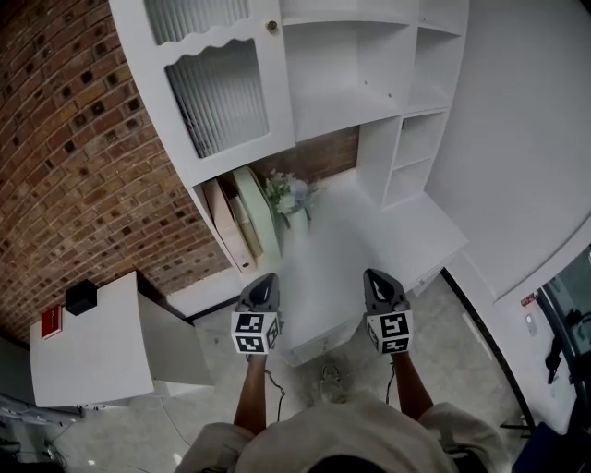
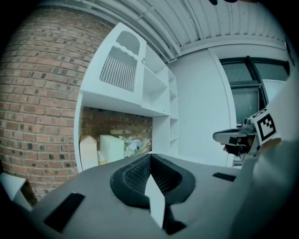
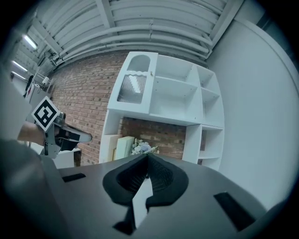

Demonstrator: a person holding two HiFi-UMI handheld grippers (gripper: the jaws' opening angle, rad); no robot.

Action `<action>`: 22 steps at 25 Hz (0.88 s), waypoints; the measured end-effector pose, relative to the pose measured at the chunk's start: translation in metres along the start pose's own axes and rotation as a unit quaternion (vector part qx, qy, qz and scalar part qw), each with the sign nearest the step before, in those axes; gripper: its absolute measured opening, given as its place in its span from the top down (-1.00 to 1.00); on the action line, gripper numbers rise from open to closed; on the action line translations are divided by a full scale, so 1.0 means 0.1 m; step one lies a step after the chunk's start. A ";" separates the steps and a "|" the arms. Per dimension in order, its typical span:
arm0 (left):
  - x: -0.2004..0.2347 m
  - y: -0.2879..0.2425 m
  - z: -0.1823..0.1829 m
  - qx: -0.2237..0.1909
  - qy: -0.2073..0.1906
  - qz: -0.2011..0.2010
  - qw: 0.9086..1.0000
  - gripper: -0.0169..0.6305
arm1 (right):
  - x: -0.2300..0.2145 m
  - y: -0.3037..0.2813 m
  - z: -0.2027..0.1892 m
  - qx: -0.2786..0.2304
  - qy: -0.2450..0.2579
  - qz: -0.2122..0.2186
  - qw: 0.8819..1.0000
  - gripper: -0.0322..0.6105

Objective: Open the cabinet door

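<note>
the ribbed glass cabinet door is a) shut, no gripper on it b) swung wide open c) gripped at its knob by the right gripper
a: the door lies flush and closed, while the left hand-held gripper and the right hand-held gripper are well short of it, jaws together and empty.

The cabinet door (image 1: pixel 217 92) ahead of me is white and stands upright, shut flush with its frame. It fills the upper left part of the white cabinet (image 1: pixel 369 166), which stands against the brick wall (image 1: pixel 74 139). The door's window is ribbed glass with a scalloped white trim along its top edge, and a second ribbed pane sits above that. A small round knob (image 1: pixel 271 27) sits on the door's right edge, next to the open shelves (image 1: pixel 346 83). Below the door is an open niche (image 1: pixel 249 217).
</note>
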State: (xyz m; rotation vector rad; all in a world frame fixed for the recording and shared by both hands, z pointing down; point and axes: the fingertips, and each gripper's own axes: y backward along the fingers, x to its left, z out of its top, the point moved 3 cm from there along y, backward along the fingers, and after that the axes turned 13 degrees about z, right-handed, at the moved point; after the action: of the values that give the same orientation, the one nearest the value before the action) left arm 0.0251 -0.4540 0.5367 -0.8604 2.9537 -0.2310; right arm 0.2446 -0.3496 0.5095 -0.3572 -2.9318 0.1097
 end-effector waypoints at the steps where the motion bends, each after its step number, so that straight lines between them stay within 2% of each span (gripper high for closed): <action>1: 0.01 -0.14 0.04 -0.001 -0.001 0.000 1.000 0.87 | -0.11 -0.11 0.00 0.000 0.000 0.001 1.000 0.86; 6: 0.11 -0.72 0.18 -0.001 -0.003 0.009 1.000 0.87 | -0.54 -0.65 0.02 -0.004 0.001 0.007 1.000 0.86; 12: 0.30 -1.23 0.37 -0.010 -0.006 0.027 1.000 0.87 | -0.86 -1.21 0.07 -0.009 0.006 0.021 1.000 0.86; 22: 0.55 -1.56 0.52 -0.017 -0.008 0.049 0.999 0.87 | -1.04 -1.81 0.22 -0.030 0.007 0.053 0.998 0.86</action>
State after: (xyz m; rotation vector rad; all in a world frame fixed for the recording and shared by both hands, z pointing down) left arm 0.0663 -0.6203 0.5095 -0.7136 2.9832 -0.1681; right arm 0.2981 -0.5518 0.4870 -0.5215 -2.9076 0.0329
